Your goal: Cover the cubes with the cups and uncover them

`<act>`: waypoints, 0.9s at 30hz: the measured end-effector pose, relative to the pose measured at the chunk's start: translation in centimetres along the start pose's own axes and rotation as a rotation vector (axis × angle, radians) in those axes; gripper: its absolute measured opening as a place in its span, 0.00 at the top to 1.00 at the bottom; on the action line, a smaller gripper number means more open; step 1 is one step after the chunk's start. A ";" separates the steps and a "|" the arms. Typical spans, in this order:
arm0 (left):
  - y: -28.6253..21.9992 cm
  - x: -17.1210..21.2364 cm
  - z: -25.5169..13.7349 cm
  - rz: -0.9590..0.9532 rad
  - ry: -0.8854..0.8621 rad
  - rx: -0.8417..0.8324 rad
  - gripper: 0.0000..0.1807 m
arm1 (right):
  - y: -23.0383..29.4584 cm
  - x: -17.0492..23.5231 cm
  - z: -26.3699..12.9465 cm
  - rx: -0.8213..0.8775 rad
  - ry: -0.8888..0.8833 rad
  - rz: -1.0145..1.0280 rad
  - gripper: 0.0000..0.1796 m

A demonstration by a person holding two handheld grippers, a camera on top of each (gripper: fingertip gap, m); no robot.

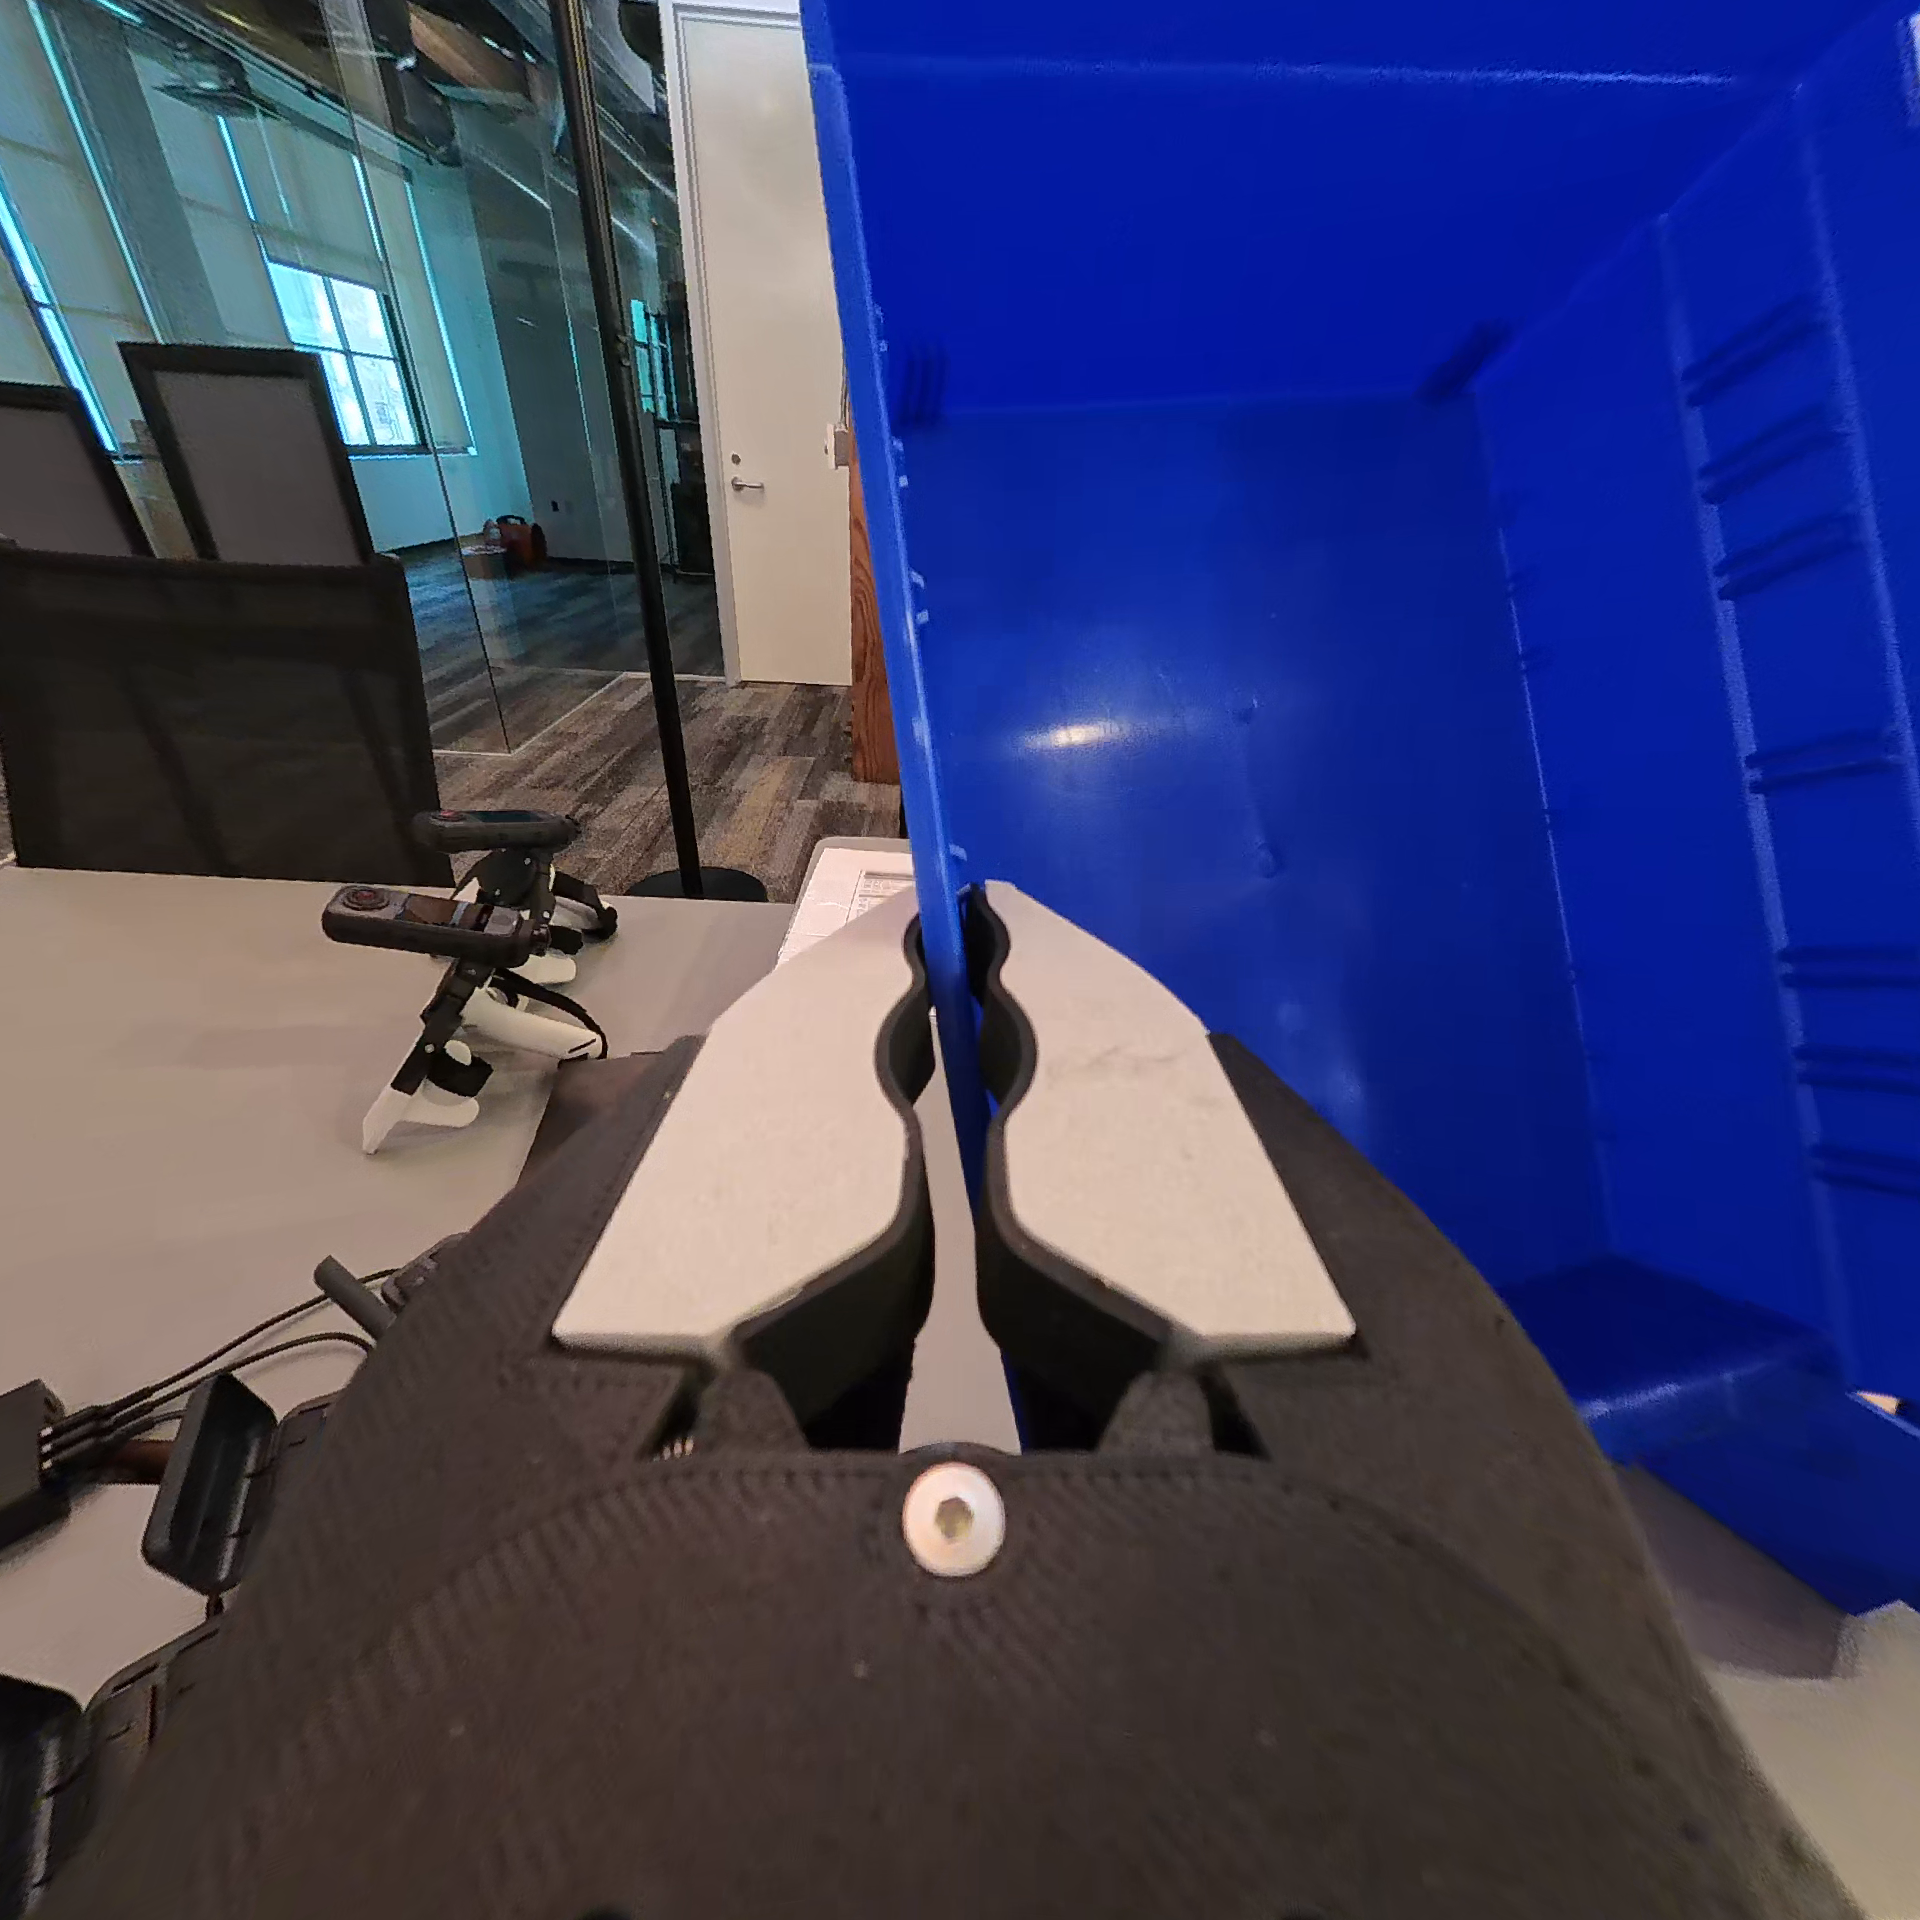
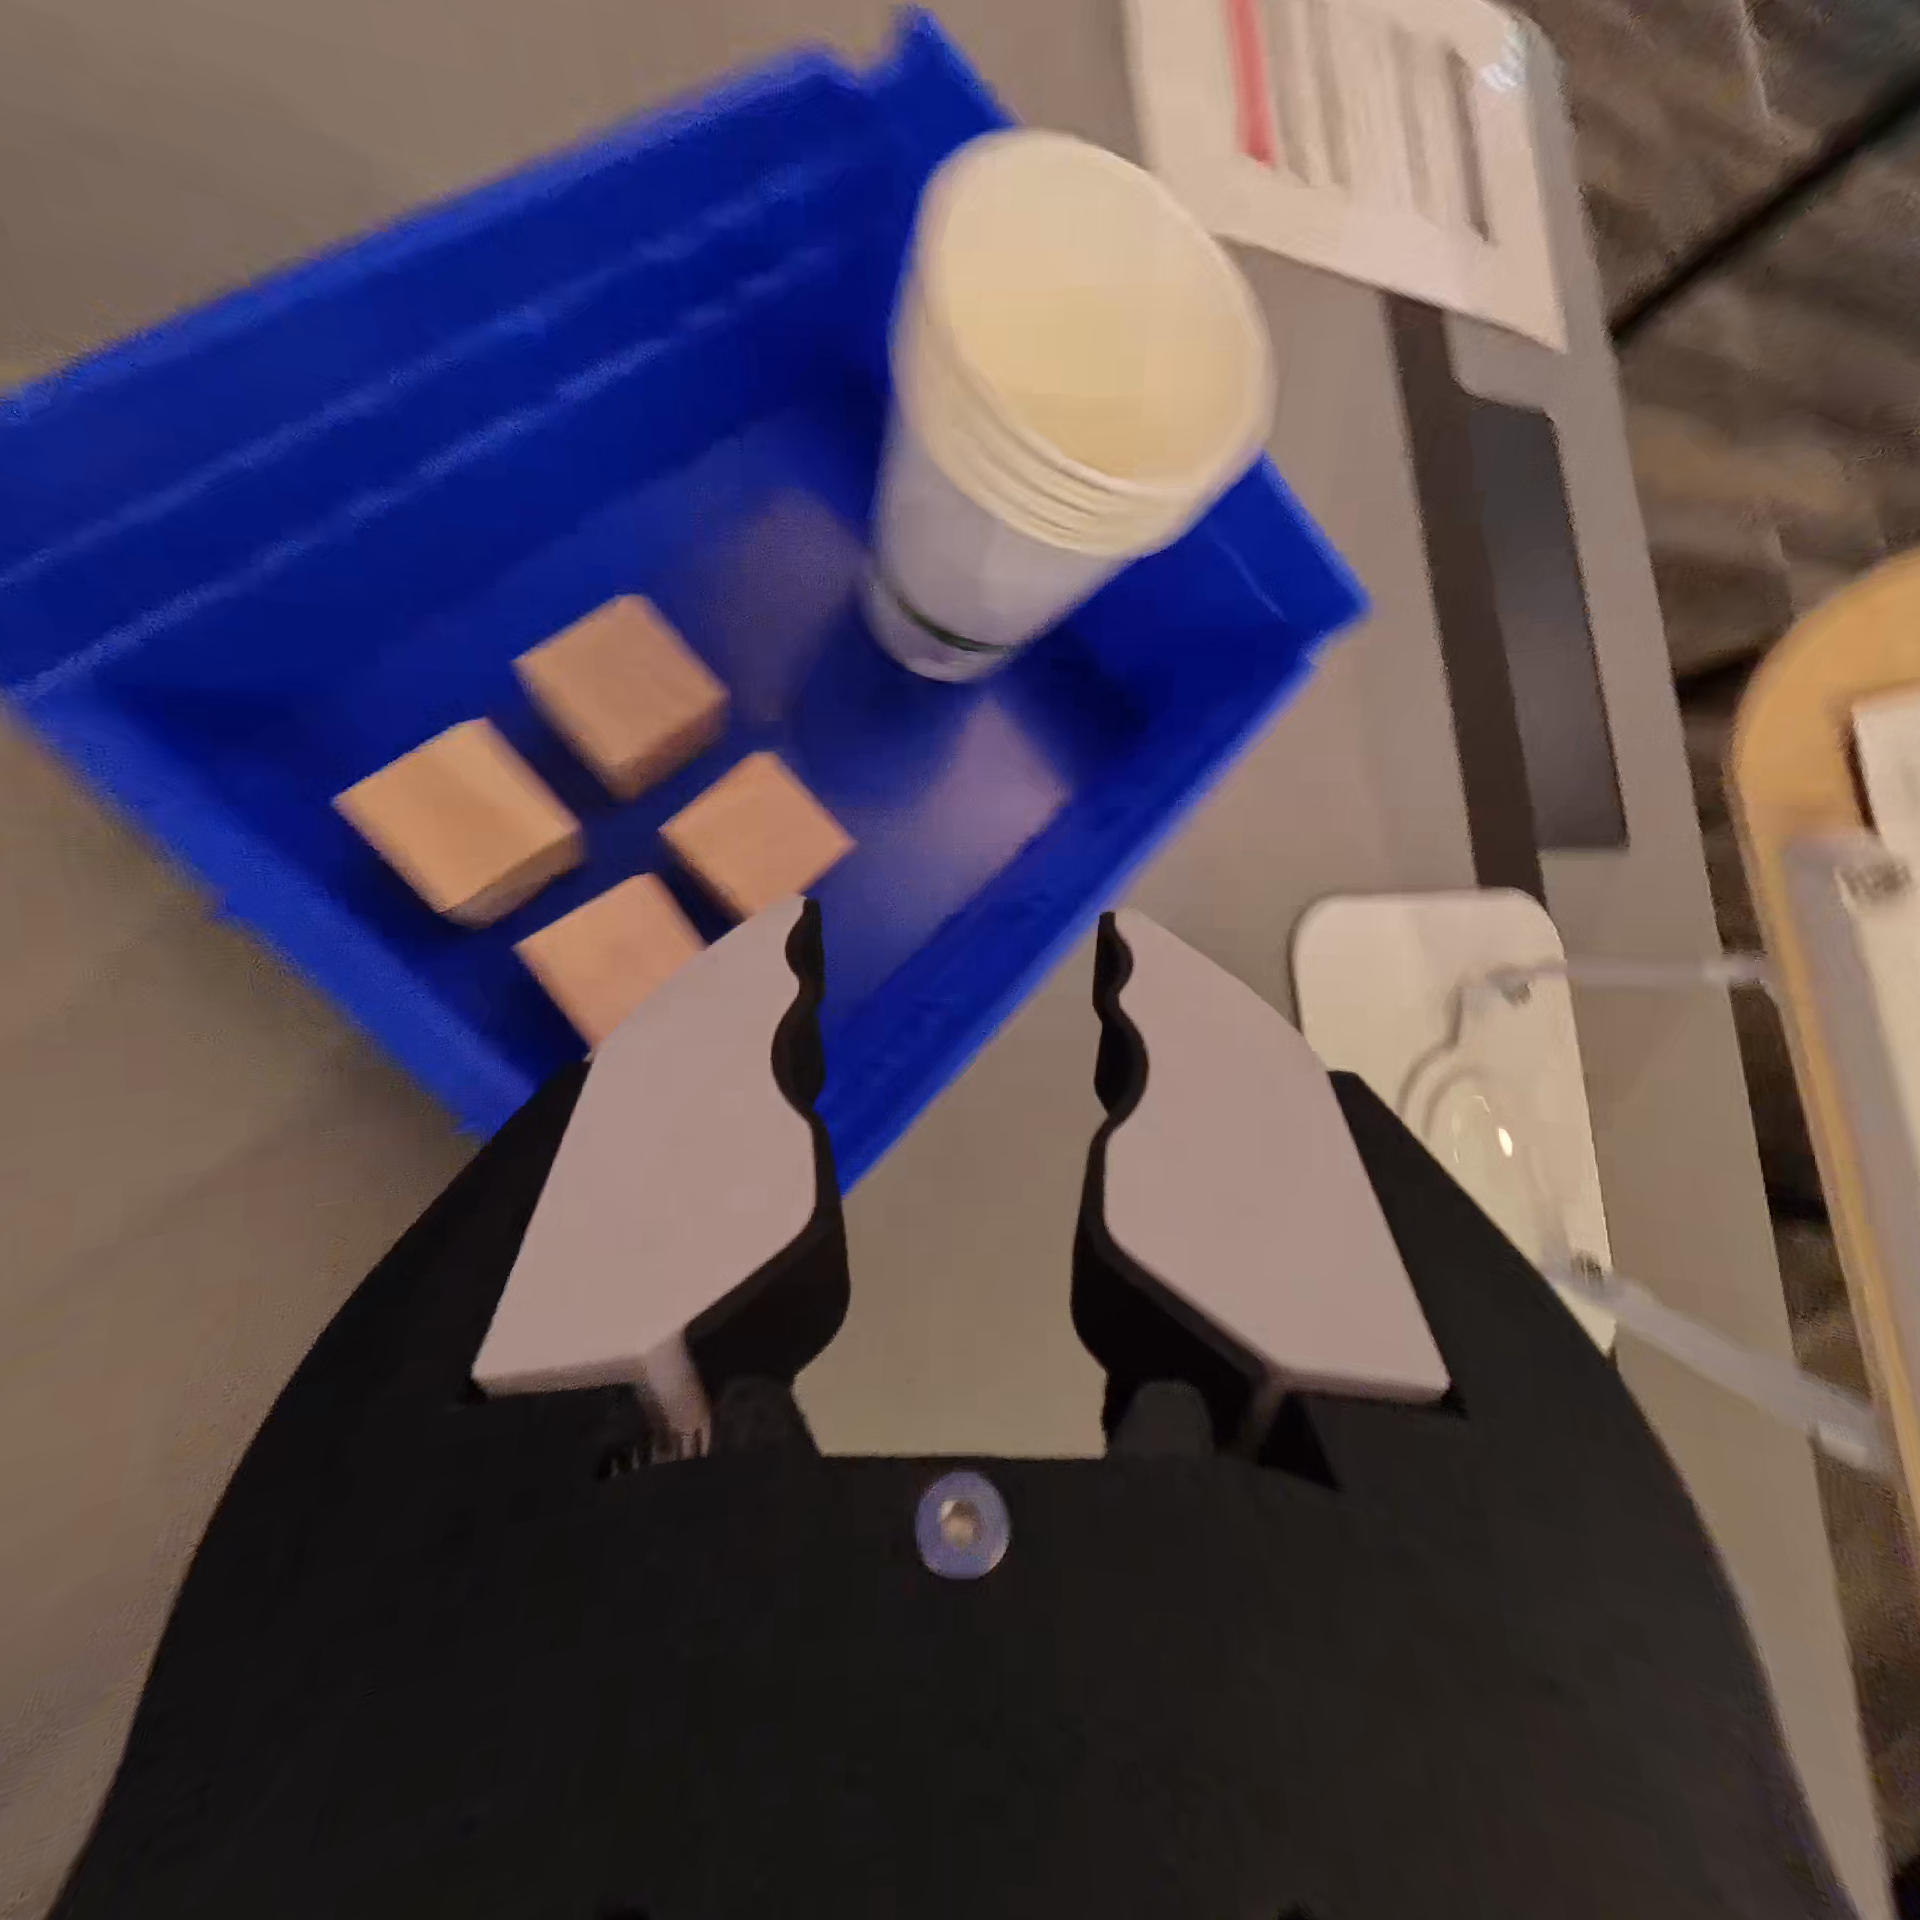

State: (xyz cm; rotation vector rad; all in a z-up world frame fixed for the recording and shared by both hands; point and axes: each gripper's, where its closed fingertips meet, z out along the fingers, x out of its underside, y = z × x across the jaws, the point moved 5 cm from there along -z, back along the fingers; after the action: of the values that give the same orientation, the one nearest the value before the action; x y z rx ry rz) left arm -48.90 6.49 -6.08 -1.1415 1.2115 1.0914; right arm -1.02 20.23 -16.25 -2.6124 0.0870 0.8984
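The left claw (image 1: 951, 925) is clamped on the thin side wall of a blue bin (image 1: 1195, 727), the wall's edge running up between the two grey fingers (image 1: 790, 1132). Seen from there the bin is tipped up, its bare interior filling the right half of the left wrist view, and no contents show in it. To the left of the claw the grey table (image 1: 156, 1091) lies open, with two spare camera grippers (image 1: 468, 966) resting well apart from the bin and some black cables (image 1: 156, 1392) near the table's near edge; a black chair back (image 1: 208, 707) stands beyond the table's far edge. The right wrist view is blurred. The right claw (image 2: 961, 925) hangs above the table with its jaws apart and nothing between them, its tips over the near rim of a blue bin (image 2: 260, 499). Inside that bin four wooden cubes (image 2: 623, 696) sit close together in a two-by-two cluster on the left part of the floor, one partly hidden behind the left fingertip. A stack of white paper cups (image 2: 1049, 416), mouth up, leans near the bin's right wall, apart from the cubes. The bin floor between cubes and cups is bare blue. Right of the bin, a white tray (image 2: 1455, 1091) lies near the table edge, and white papers (image 2: 1351, 135) lie beyond.
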 end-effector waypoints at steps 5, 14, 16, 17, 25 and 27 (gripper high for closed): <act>-1.1 -0.6 0.1 0.015 -0.008 0.009 0.98 | 9.1 -0.5 -0.5 -0.291 0.064 -0.349 0.73; -1.9 -1.1 0.0 0.039 -0.009 0.011 0.98 | 13.5 2.4 3.4 -0.374 0.276 -0.562 0.75; -1.7 -1.0 -0.1 0.033 -0.012 0.009 0.98 | 13.5 2.9 4.4 -0.371 0.306 -0.588 0.75; -1.6 -1.0 -0.1 0.028 -0.015 0.009 0.98 | 13.6 3.1 4.8 -0.380 0.323 -0.594 0.76; -1.0 -0.9 -0.3 0.016 -0.024 0.004 0.98 | 13.9 3.6 6.9 -0.433 0.372 -0.623 0.87; -0.9 -0.9 -0.3 0.013 -0.026 0.006 0.98 | 14.0 3.4 7.0 -0.442 0.358 -0.613 0.87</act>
State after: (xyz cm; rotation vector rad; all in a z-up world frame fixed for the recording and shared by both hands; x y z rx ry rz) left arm -48.05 6.11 -5.19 -1.1131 1.2033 1.1085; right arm -4.90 10.02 -28.03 -2.8822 -0.8593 0.2459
